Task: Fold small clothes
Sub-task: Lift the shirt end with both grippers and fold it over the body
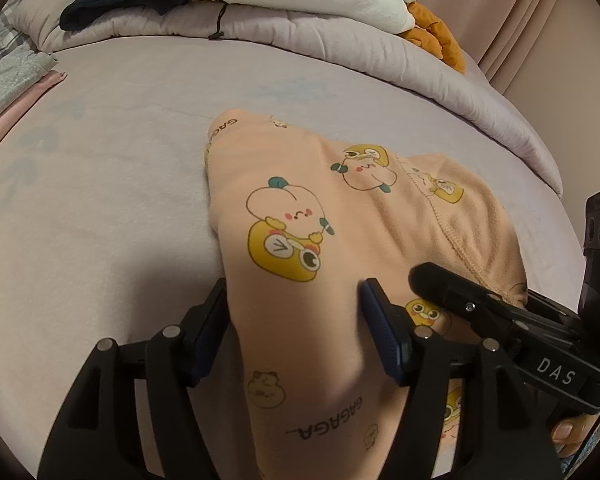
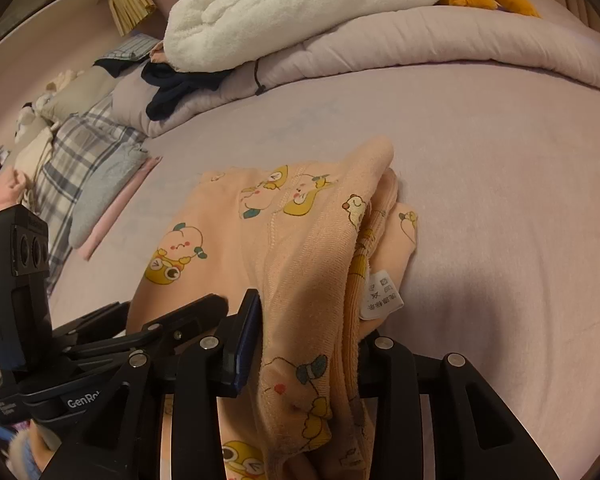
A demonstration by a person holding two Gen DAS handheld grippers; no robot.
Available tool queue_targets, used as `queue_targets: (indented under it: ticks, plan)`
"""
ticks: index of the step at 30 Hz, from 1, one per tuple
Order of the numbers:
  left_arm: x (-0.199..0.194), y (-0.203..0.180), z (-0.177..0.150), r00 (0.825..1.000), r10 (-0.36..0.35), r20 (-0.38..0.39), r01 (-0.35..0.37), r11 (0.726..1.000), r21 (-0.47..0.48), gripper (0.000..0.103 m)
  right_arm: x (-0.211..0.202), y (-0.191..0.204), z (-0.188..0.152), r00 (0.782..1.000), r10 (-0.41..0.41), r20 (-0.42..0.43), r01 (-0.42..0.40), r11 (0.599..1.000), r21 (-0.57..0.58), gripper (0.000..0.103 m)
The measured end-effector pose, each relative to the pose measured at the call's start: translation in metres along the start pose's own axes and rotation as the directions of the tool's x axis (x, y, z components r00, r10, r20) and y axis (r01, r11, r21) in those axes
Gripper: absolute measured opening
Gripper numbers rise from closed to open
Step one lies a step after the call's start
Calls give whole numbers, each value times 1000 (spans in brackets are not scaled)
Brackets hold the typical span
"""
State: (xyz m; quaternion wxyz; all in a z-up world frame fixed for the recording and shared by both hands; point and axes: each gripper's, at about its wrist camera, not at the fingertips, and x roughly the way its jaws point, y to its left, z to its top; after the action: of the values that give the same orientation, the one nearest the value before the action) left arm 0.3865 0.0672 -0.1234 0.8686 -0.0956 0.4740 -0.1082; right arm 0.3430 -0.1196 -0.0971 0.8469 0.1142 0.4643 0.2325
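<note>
Hiding the right gripper (image 2: pixel 300 332)'s far finger, the peach garment (image 2: pixel 284 248) drapes over it in the lower centre of the right wrist view, so whether those jaws pinch the cloth is unclear. A white care tag (image 2: pixel 381 291) hangs at the fold's right edge. In the left wrist view the left gripper (image 1: pixel 292 328) stands wide open, its fingers (image 1: pixel 380 328) either side of the cloth. The garment's long axis runs from bottom centre toward the upper middle across the lilac bed sheet (image 1: pixel 120 184), with its lower end cut off by the frame
</note>
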Motion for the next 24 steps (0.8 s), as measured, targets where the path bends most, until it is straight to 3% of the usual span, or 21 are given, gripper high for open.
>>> queue_targets:
  ticks: [16,24]
  plan:
    - [0,3,-1,999,31,-13,-31,999,-12,79,-1,-5,0,1000,-22,-18,23,999,35,53]
    - [-1,5,-1,999,39,-17,-39,999,-20,81,-2,-7,0,999,-25,-22,26,999,40,55]
